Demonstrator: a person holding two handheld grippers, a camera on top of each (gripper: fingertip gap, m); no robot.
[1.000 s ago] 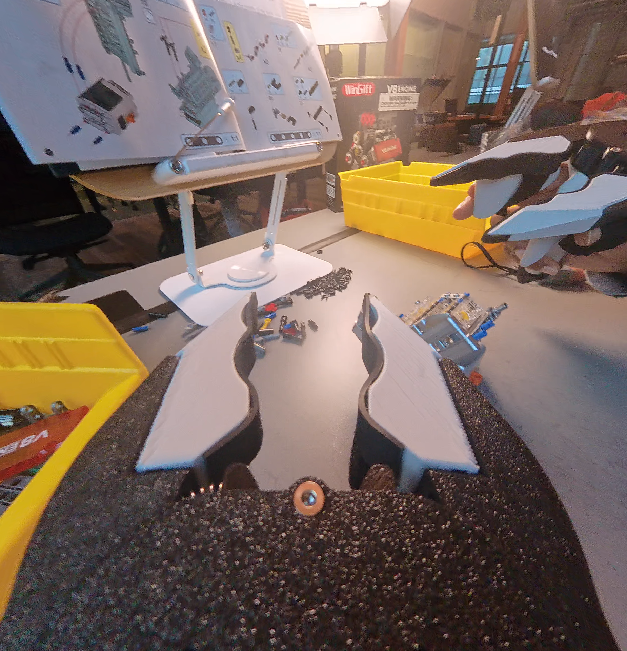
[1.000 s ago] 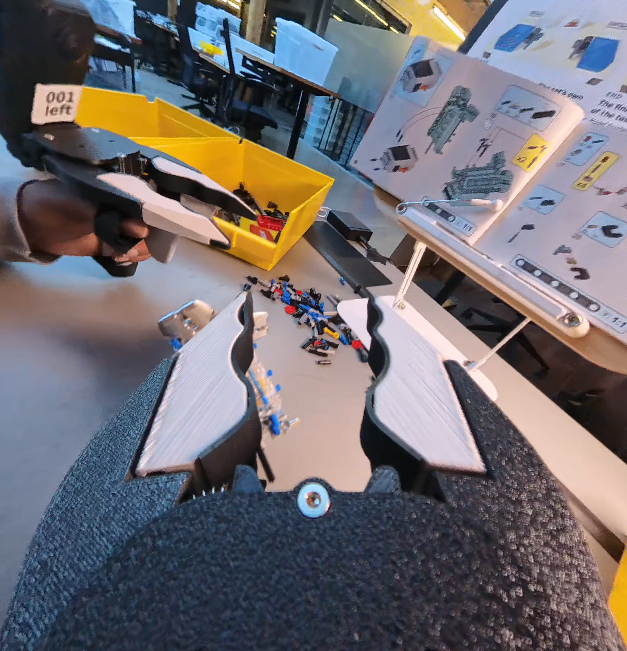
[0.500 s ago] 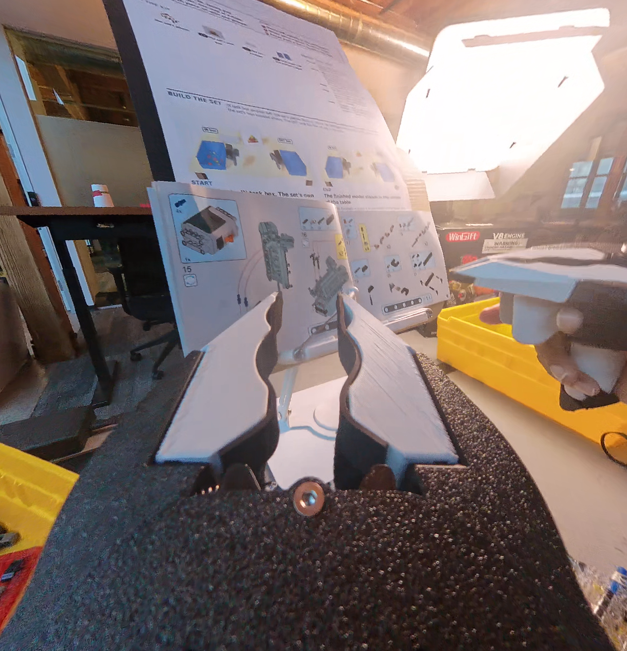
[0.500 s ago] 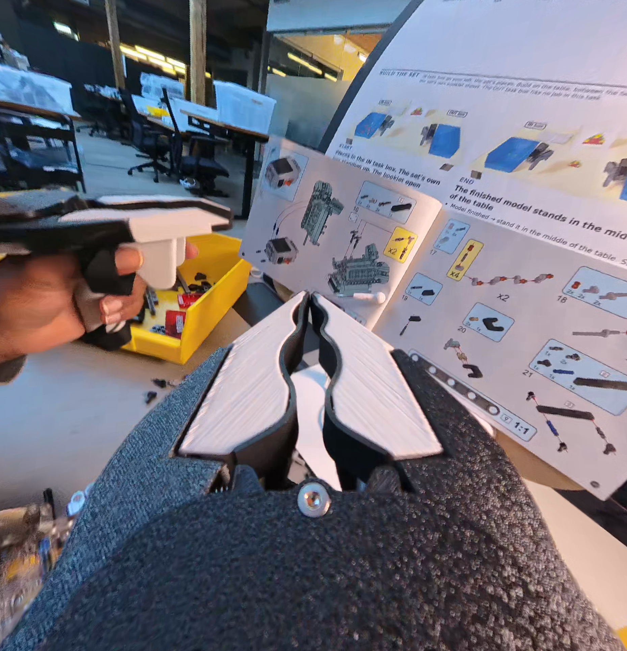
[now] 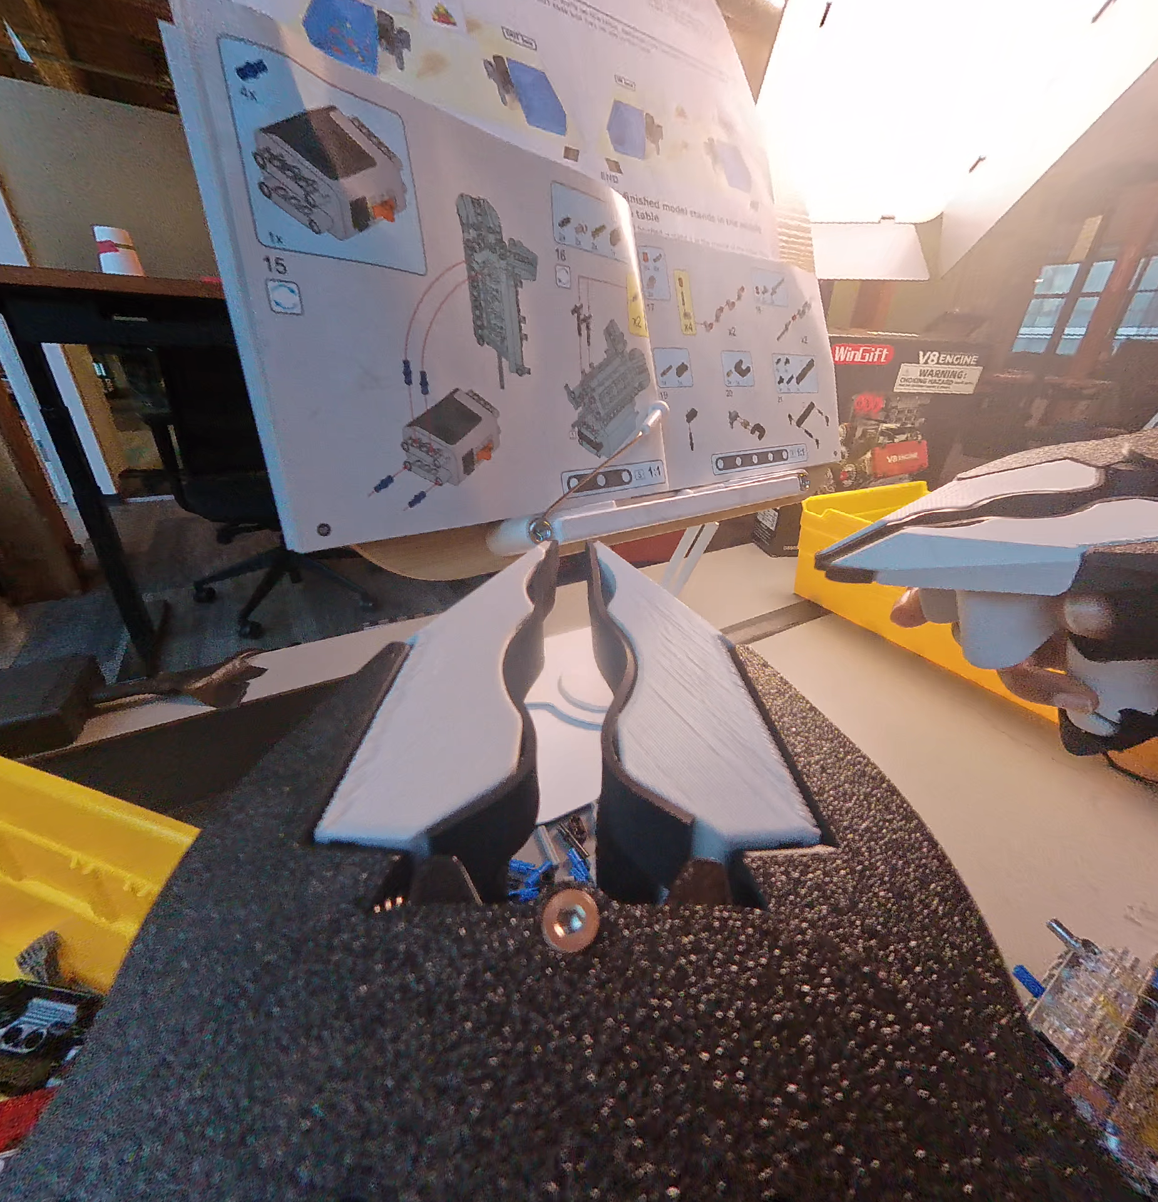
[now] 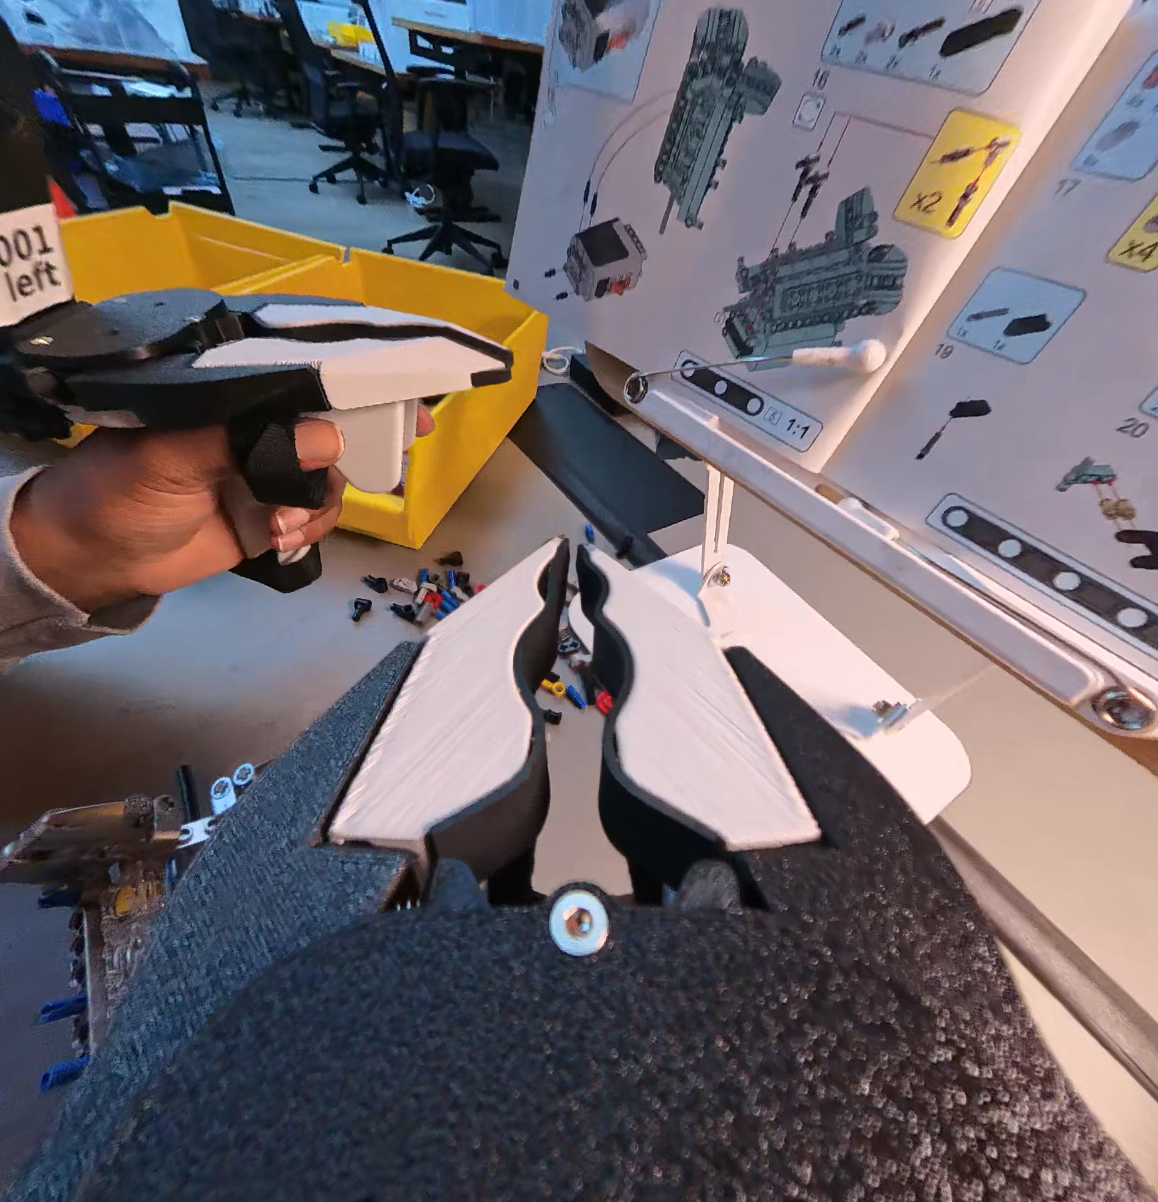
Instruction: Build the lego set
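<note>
Left wrist view. The left gripper [image 5: 571, 549] has its jaws drawn all but together; only a thin sliver shows at the tips, and nothing is held between them. It is lifted off the table [image 5: 921, 748] and points up at the front ledge [image 5: 680, 507] of a book stand. The tips sit just below the ledge's left end, close but apart from it. An open instruction booklet [image 5: 433, 293] fills the view above and ahead of the tips, pinned by a thin wire page clip [image 5: 602, 455]. To the right of the claw, the right gripper hovers at about the same height in front of a yellow bin [image 5: 843, 553]. A second yellow bin [image 5: 56, 865] lies low on the left, beside the gripper body. A partly built brick model [image 5: 1109, 1015] sits low on the right.

Right wrist view. The right gripper [image 6: 573, 546] is also closed, with its tips nearly meeting and nothing between them. It hangs above the table. Just ahead of and below the tips we see loose small parts [image 6: 427, 592], scattered to the left of the stand's white base [image 6: 823, 683]. The base lies under and to the right of the right finger. We see a hand [image 6: 141, 507] gripping the left gripper's handle, up and to the left of the claw.

We note that neither claw touches the booklet, the stand or the parts. The parts directly beneath the left claw are mostly hidden by its fingers.
</note>
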